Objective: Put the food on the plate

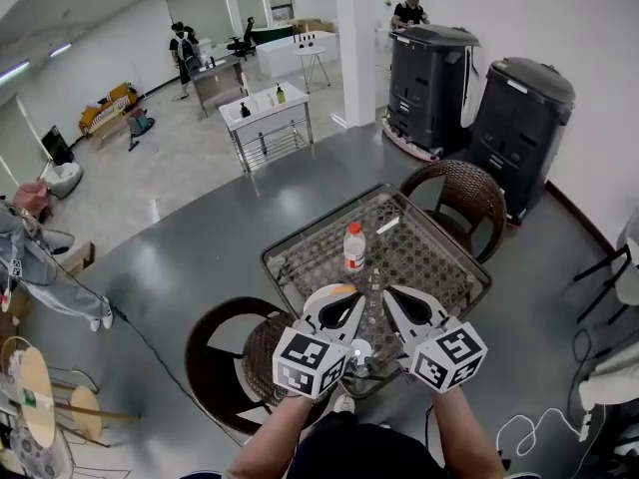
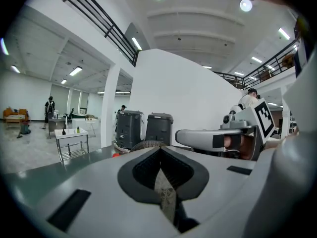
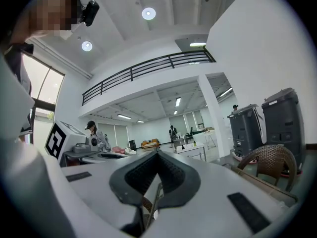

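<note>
Both grippers are held side by side over the near part of a glass-topped wicker table [image 1: 439, 257]. My left gripper [image 1: 337, 297] has its jaws together with nothing between them; its own view shows the tips meeting [image 2: 160, 150]. My right gripper [image 1: 399, 297] also looks shut and empty [image 3: 157, 153]. A white bottle with a red cap [image 1: 353, 245] stands upright on the table just beyond them. A bit of orange [image 1: 342, 288] shows at the left gripper's tip; I cannot tell what it is. A small white round object [image 1: 359, 349] lies between the marker cubes. No plate or food is clearly visible.
Brown wicker chairs stand at the table's far right [image 1: 454, 196] and near left [image 1: 225, 362]. Two tall dark bins [image 1: 479, 98] stand against the right wall. A white cart [image 1: 265, 118] and several people are farther off across the grey floor.
</note>
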`<state>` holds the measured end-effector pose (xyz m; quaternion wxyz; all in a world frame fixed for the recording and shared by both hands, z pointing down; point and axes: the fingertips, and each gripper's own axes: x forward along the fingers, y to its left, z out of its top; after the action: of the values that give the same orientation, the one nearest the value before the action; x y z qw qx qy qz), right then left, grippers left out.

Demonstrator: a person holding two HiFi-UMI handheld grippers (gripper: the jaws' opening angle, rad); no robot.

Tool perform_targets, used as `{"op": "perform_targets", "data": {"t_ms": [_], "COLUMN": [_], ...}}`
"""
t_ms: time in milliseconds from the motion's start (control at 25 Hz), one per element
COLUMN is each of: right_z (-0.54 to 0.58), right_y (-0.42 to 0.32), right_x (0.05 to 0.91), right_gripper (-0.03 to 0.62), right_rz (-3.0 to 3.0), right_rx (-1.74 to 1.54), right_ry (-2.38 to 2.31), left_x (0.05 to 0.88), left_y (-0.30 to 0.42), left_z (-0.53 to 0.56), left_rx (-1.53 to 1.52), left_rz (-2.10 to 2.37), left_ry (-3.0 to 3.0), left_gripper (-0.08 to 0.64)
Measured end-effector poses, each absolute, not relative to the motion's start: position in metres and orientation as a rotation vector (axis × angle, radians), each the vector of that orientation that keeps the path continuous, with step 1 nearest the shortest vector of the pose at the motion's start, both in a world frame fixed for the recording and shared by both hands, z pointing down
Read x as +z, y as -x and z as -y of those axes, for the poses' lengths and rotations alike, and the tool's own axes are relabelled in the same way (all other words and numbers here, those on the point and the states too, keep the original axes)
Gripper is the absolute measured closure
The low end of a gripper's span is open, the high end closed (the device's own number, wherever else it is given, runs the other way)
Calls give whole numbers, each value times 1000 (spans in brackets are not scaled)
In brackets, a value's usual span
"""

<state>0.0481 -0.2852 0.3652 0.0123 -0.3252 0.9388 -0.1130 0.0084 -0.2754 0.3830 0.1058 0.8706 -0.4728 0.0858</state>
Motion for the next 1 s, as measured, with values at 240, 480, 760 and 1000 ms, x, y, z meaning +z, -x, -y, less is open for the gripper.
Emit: {"op": "perform_targets", "data": {"t_ms": [240, 480, 760, 1000], "right_z": [284, 280, 277, 278], "right_y": [-51, -53, -58, -60], "right_x": [348, 344, 343, 342], "right_gripper": [589, 589, 589, 589], "right_rz": [-2904, -2897, -2900, -2902], "right_rx": [-309, -296, -300, -304], "right_ry": [992, 1000, 1003, 1008], "left_x": [370, 363, 361, 358], "left_y": [-15, -20, -26, -29], "left_z": [273, 269, 266, 266], "left_rx": [216, 194, 189, 186], "left_rz": [1379, 1367, 1353, 1346], "left_ry": [-2590, -2611, -2618, -2621], "left_gripper": [551, 551, 551, 551]}}
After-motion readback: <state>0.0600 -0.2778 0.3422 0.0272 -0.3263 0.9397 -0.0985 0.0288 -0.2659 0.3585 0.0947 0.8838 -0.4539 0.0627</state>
